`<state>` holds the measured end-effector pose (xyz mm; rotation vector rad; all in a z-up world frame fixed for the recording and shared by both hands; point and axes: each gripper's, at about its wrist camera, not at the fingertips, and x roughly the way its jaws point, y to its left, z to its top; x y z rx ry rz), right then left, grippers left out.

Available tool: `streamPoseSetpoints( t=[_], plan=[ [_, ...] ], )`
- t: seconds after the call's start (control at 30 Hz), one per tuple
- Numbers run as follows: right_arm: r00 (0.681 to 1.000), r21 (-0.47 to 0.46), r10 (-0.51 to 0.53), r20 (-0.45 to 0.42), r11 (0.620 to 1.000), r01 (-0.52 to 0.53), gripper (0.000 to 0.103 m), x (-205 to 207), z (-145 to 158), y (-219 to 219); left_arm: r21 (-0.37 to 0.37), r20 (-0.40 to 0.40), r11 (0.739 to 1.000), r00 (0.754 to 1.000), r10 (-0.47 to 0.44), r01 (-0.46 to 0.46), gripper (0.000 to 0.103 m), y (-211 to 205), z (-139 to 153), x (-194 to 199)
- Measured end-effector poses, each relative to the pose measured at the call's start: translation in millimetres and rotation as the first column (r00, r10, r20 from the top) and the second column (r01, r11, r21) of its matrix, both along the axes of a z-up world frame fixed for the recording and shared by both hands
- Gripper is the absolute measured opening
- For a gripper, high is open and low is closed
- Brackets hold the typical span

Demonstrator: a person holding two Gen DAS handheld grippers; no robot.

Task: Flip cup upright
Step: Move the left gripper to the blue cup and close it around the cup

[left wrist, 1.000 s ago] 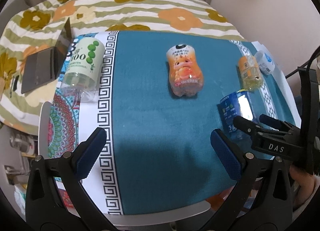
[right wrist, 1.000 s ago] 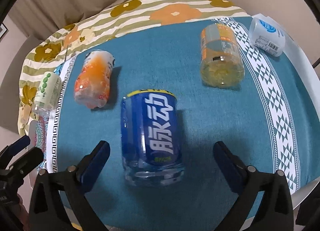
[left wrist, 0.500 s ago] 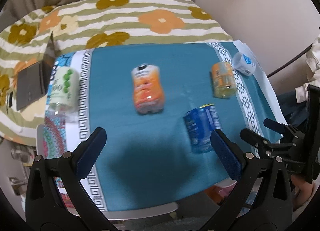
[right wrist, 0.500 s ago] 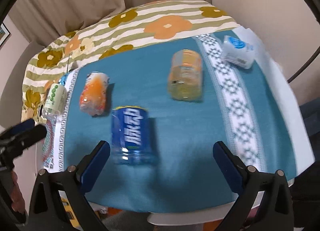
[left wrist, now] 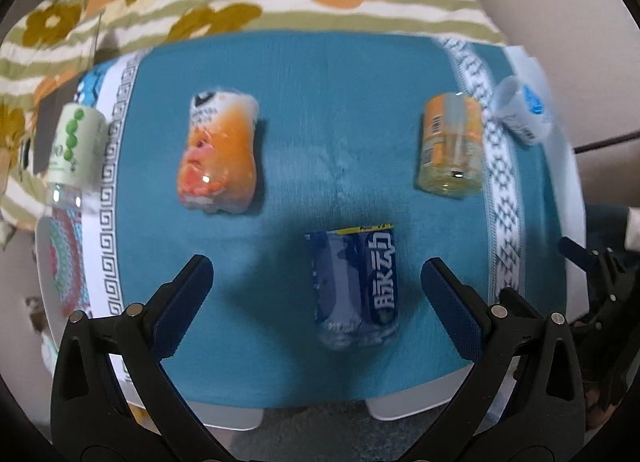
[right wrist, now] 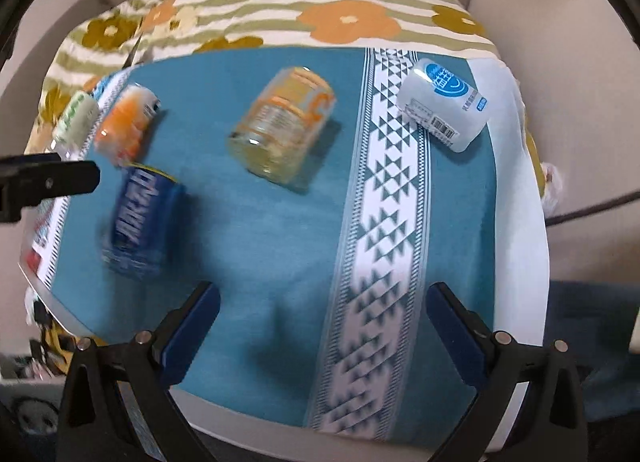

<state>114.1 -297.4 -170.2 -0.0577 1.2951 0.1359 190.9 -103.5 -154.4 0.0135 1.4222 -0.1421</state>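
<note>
Table under teal cloth, white patterned bands along left and right edges; floral striped bedding past far edge. Blue cup on its side near front edge, around mid-width, lined up between left gripper fingers but not touched. Orange-pink cup on its side toward left edge, mid-depth. Yellow-orange cup on its side toward right edge, just beside right patterned band. Green-dotted white cup on its side over left patterned band at left edge. Small white cup with blue logo on its side at far right corner, beyond right band. Motion blur on most cups. Left gripper spread wide, nothing between pads, hovering over front edge. Right gripper spread wide too, nothing pinched, over front right part of cloth, well apart from every cup. Left gripper tip seen as dark bar at left side of right wrist view.
</note>
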Motion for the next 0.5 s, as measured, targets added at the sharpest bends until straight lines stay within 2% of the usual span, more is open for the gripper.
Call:
streamPoseSetpoints(
  t=[0.1, 0.17, 0.37, 0.5],
  plan=[
    [1.0, 0.009, 0.026, -0.016, 1.0, -0.025, 0.103, 8, -10, -12, 0.033, -0.062, 0.999, 0.998, 0.026, -0.024, 0.103, -6, -17, 8],
    [0.999, -0.018, 0.031, -0.027, 0.999, -0.032, 0.103, 15, -16, -20, 0.045, -0.104, 0.998, 0.993, 0.048, -0.043, 0.103, -8, -27, 12],
    [0.997, -0.041, 0.051, -0.053, 0.998, -0.053, 0.103, 27, -24, -32, 0.037, -0.21, 0.995, 0.973, 0.096, -0.09, 0.101, -12, -51, 24],
    [0.994, -0.038, 0.076, -0.075, 0.996, -0.08, 0.103, 31, -31, -34, 0.013, -0.267, 0.993, 0.956, 0.117, -0.118, 0.092, -13, -64, 27]
  ],
)
